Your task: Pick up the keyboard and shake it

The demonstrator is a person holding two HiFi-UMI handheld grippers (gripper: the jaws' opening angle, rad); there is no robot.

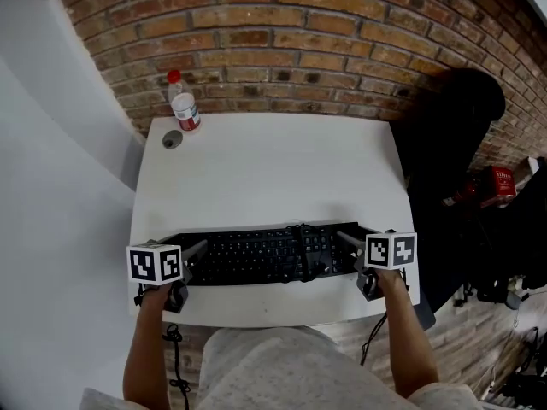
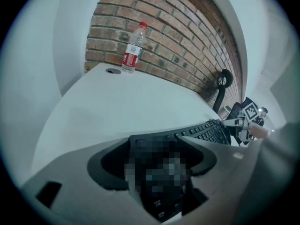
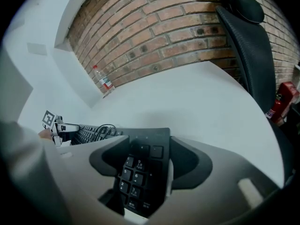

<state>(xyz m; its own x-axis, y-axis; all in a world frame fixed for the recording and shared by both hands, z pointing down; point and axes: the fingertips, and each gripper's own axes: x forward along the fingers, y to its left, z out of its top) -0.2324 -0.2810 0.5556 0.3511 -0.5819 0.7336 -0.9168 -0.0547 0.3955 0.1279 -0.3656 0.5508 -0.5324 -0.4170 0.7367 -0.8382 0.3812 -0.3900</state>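
- At the near edge of the white table (image 1: 273,169), the black keyboard (image 1: 265,254) lies flat, its long side running across in front of you. It is not yet lifted.
- Your left gripper (image 2: 157,144) sits at the left end of the keyboard. Its jaws stand wide and have that end between them, and both pads appear to lie against it.
- Your right gripper (image 3: 147,144) sits at the other end, with the number keys between its jaws. The jaws are also wide and closed onto the keyboard. A thin pale strip shows beside one pad, so I judge this hold to be perhaps less firm than the left one.
- The step in hand, as I read it, is the grasp: both ends are taken and the lift comes next.
- For the lift, you need to raise both hands together and at the same speed, so that the keyboard stays level and does not twist between the pads.
- You should first clear the table well, because a shake too close to it can knock the keyboard on the surface.
- A dark cable (image 1: 302,244) lies bundled on top of the keys. It can slide or swing when you shake, so keep the movement short and controlled.
- The water bottle (image 1: 183,105) stands at the far left corner, well apart from your work.
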